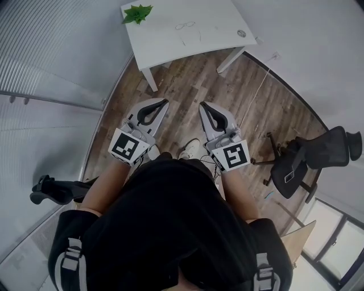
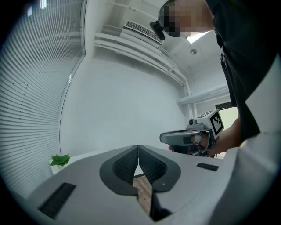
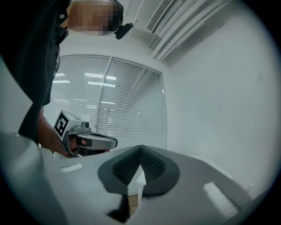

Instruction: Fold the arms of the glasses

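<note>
Above the wood floor [image 1: 187, 85], held the left gripper [image 1: 164, 102] and right gripper [image 1: 202, 104] level, side by side, jaws pressed together on nothing. Counted two grippers, one pair of glasses [image 1: 185, 25], one plant [image 1: 137, 12], one chair [image 1: 307, 159]. Found the glasses on the white table [image 1: 216, 28], well apart from both, blinds [image 1: 51, 45] to the left

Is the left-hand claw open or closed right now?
Shut. In the left gripper view the left claw has its dark ribbed pads meeting at the tips, with nothing between them.
</note>
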The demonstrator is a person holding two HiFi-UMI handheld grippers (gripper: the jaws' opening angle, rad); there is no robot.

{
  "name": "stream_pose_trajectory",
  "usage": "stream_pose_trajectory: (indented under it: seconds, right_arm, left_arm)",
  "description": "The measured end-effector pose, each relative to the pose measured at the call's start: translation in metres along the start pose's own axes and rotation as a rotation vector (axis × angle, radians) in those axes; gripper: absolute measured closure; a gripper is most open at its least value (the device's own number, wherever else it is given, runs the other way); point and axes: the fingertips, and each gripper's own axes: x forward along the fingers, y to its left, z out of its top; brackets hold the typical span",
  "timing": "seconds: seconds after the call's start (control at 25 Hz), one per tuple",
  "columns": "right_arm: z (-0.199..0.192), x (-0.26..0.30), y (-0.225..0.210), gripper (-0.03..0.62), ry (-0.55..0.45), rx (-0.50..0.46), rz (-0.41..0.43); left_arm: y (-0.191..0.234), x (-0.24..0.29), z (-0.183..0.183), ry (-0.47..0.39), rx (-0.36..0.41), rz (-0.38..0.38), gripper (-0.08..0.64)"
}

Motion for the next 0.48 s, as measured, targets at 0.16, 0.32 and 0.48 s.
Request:
stream_pose_trajectory:
  seconds: [0.16, 0.32, 0.48]
  right_arm:
    - [-0.0011, -0.0014, -0.0004, 0.58, 0.004, 0.0, 0.004]
    - [-0.0019, -0.0037, 0.0, 0.58, 0.004, -0.001, 0.008]
    - [-0.0021, -0.0085, -0.0021, 0.58, 0.004, -0.001, 0.003]
  left_arm:
    - [-0.0013, 0.0006, 0.0023, -0.002, 0.006, 0.004, 0.551]
    - [-0.0025, 0.0001, 0.0016, 0.0, 0.007, 0.009, 0.55]
    - [-0.0061, -0.0013, 0.001, 0.002, 0.009, 0.017, 0.546]
